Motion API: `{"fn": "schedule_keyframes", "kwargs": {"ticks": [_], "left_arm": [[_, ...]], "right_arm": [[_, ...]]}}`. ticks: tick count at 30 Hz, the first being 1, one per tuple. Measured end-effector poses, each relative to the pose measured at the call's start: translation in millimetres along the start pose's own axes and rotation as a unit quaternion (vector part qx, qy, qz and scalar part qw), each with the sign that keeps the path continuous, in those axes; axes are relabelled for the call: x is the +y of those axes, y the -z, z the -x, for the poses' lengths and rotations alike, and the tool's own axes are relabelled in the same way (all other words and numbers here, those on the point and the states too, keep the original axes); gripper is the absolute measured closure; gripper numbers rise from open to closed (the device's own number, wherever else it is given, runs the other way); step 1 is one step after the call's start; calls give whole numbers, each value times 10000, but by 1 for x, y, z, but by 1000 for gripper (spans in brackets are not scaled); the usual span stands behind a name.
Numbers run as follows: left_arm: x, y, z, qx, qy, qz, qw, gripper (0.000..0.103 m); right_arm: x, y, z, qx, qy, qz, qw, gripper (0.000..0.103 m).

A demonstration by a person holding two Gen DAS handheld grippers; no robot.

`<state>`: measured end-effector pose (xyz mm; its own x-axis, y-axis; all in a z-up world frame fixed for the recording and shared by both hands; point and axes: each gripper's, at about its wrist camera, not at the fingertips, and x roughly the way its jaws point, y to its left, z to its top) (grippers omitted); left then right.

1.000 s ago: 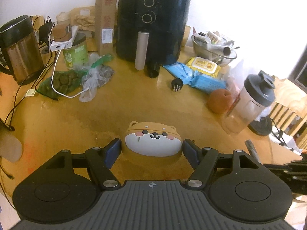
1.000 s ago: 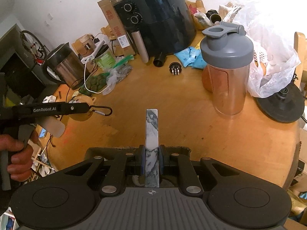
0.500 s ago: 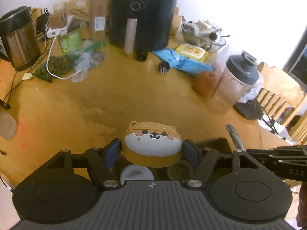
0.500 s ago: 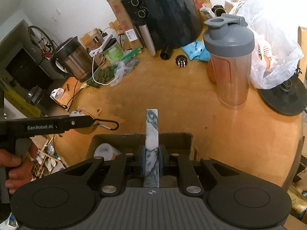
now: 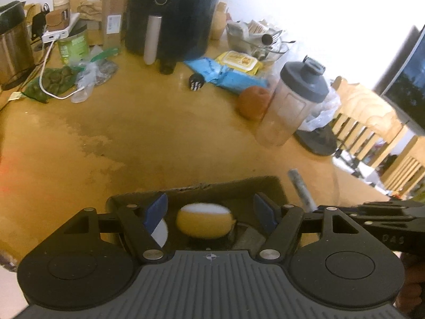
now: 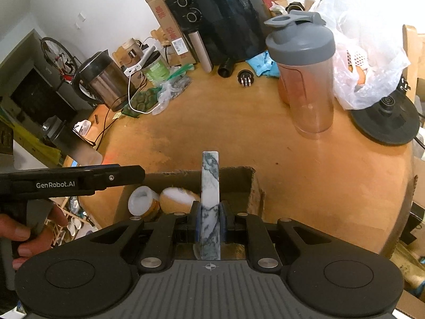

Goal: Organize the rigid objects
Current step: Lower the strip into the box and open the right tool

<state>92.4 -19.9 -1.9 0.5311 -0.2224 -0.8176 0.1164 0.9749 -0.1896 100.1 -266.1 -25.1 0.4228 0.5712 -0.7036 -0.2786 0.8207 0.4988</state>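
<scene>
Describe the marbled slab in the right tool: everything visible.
The marbled slab is a thin, flat, rigid bar, white with grey-blue veining, stone-like in look. It stands on edge, pointing forward along the right tool, whose blue pads clamp its lower part from both sides. Its squared far end sticks out past the pads, over the far wall of the cardboard box. Its near end runs under the tool body. Whether it touches the box cannot be told.

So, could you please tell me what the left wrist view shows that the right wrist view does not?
Only the left view shows the open left gripper above the yellow dog-face case.

Only the right view shows the right gripper clamping the marbled white slab.

Both show the brown cardboard box, grey-lidded shaker bottle and black air fryer.
</scene>
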Motion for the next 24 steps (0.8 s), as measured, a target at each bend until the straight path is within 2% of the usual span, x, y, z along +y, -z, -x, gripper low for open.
{"fn": "schedule_keyframes", "kwargs": {"ticks": [12, 24], "left_arm": [[-1, 39, 3, 339, -498, 358, 9975, 32], [-4, 55, 15, 295, -749, 617, 9948, 32]], "right_arm": [[-5, 9, 0, 90, -103, -25, 9999, 86], [3, -10, -1, -38, -310, 108, 9995, 86]]}}
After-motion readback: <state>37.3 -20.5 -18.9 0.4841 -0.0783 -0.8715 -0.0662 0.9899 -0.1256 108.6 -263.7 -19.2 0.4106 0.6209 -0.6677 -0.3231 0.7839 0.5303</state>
